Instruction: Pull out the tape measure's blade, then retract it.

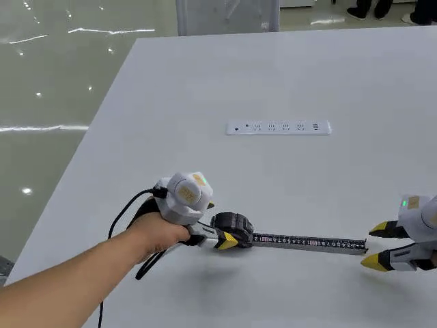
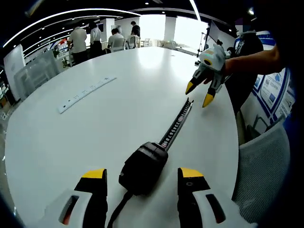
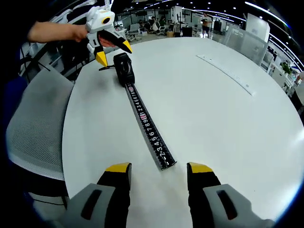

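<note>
A black tape measure case (image 1: 233, 226) lies on the white table (image 1: 273, 75). Its dark blade (image 1: 311, 242) is pulled out to the right and lies flat. My left gripper (image 1: 229, 236) is open, and the case (image 2: 142, 166) sits between its yellow-tipped fingers (image 2: 95, 175) with gaps on both sides. My right gripper (image 1: 376, 244) is open just past the blade's end hook (image 3: 166, 164), with nothing between its fingers. The right gripper view also shows the case (image 3: 124, 65) and the left gripper (image 3: 114, 53). The right gripper (image 2: 198, 94) appears in the left gripper view, beyond the blade (image 2: 178, 124).
A white power strip (image 1: 278, 128) lies flat further back on the table. The table's left edge (image 1: 75, 157) drops to a shiny floor. A grey mesh chair (image 3: 33, 123) stands by the near edge. A black cable (image 1: 123, 219) trails from the left gripper.
</note>
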`<state>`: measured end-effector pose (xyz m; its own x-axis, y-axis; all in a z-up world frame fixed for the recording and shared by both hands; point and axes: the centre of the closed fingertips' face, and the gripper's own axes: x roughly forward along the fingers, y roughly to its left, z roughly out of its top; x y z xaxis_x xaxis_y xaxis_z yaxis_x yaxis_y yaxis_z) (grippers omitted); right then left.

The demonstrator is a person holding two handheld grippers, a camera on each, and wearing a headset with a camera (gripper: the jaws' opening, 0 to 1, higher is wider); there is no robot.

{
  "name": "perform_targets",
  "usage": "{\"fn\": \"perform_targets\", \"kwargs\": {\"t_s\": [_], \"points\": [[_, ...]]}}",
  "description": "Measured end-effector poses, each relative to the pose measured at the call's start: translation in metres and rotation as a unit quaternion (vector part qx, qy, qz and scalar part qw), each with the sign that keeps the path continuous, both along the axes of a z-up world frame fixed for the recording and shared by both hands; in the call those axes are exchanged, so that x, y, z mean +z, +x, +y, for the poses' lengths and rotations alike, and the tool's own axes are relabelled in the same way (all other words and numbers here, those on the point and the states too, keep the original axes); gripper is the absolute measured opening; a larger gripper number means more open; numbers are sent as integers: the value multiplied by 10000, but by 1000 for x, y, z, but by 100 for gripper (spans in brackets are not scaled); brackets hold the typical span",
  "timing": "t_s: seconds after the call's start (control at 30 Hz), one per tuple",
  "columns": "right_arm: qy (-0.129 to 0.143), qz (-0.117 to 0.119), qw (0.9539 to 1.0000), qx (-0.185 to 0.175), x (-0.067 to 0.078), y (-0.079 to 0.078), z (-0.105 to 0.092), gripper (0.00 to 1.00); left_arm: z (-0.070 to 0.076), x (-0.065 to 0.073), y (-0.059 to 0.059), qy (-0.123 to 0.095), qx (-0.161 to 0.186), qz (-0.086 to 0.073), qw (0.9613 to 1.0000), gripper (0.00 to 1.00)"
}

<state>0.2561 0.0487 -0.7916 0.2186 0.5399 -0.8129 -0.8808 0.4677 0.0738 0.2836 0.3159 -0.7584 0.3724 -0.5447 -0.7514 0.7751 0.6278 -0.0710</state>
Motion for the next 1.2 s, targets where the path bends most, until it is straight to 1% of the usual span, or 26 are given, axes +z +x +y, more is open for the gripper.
{"fn": "perform_targets", "kwargs": {"t_s": [0.03,0.07,0.13,0.23,0.33,0.37,0.43,0.5,0.57,0.6,0.7,0.77,0.8,0.97,1.07,1.2], "points": [[29,-18,10000,-45,1,-1,0,46,1,1,1,26,34,-57,10000,56],[74,-8,9999,-94,3,-3,0,47,1,3,0,-22,100,-80,9999,57],[140,1,9996,-258,7,-6,-1,49,1,7,-6,-153,310,8,9994,60],[199,4,9988,-441,10,-10,-3,52,2,10,-11,-233,489,22,9985,63],[314,0,9975,-639,17,-16,-5,54,5,9,-24,-325,719,155,9968,66],[314,5,9972,-674,18,-19,-6,55,6,9,-27,-333,748,170,9965,67],[349,-6,9965,-761,21,-24,-7,57,8,9,-34,-394,929,215,9947,69],[410,-38,9952,-893,25,-29,-7,59,8,11,-41,-450,993,244,9937,72],[463,-50,9939,-999,29,-33,-8,60,9,13,-45,-471,1081,236,9927,74],[507,-41,9931,-1054,31,-36,-7,61,9,13,-49,-462,1073,239,9929,77],[558,-56,9924,-1093,35,-46,-6,64,9,18,-57,-465,1120,217,9924,79],[591,-77,9919,-1123,39,-53,-5,65,10,21,-60,-459,1150,179,9921,80],[610,-97,9916,-1134,44,-58,-4,66,11,24,-62,-464,1207,151,9915,81],[687,-202,9894,-1265,56,-65,-4,69,15,35,-68,-542,1384,66,9889,85],[717,-276,9885,-1299,65,-71,-3,72,16,39,-73,-509,1395,4,9889,87],[749,-325,9877,-1331,72,-74,-3,74,17,47,-80,-490,1386,-57,9891,89]]}}
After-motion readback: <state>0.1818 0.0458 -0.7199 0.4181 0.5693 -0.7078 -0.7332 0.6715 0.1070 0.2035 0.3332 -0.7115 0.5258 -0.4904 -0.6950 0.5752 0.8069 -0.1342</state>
